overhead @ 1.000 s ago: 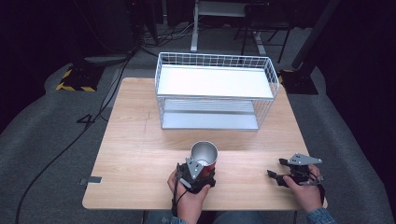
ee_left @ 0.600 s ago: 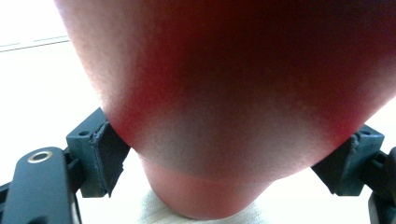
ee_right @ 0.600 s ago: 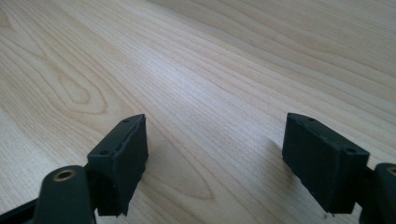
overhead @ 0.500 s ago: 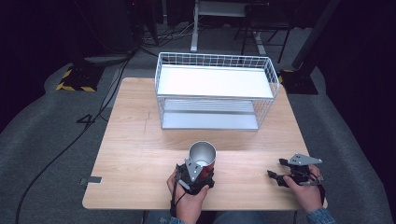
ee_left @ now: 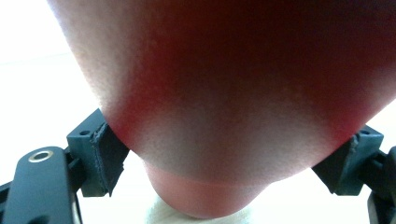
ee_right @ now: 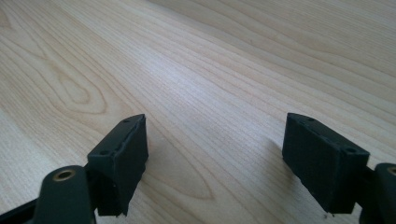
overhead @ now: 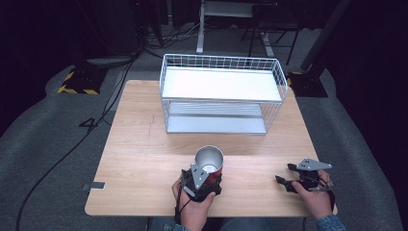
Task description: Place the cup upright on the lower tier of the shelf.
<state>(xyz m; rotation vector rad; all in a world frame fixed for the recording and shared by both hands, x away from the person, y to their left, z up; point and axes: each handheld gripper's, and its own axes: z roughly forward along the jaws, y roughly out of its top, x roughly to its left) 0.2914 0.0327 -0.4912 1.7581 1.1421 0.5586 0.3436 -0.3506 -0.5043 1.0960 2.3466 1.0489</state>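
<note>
A red cup (overhead: pixel 210 163) with a silver inside stands upright on the wooden table (overhead: pixel 139 159) near its front edge. My left gripper (overhead: pixel 204 180) is shut on the cup, one jaw on each side of its lower wall. In the left gripper view the red cup (ee_left: pixel 224 93) looms very close between the two black pads (ee_left: pixel 105 154). My right gripper (overhead: pixel 285 182) rests low over the table at the front right, open, with bare wood between its fingers (ee_right: pixel 123 158).
A white wire basket rack (overhead: pixel 221 94) with two shelves stands at the back middle of the table. Cables and stands sit on the dark floor beyond the table.
</note>
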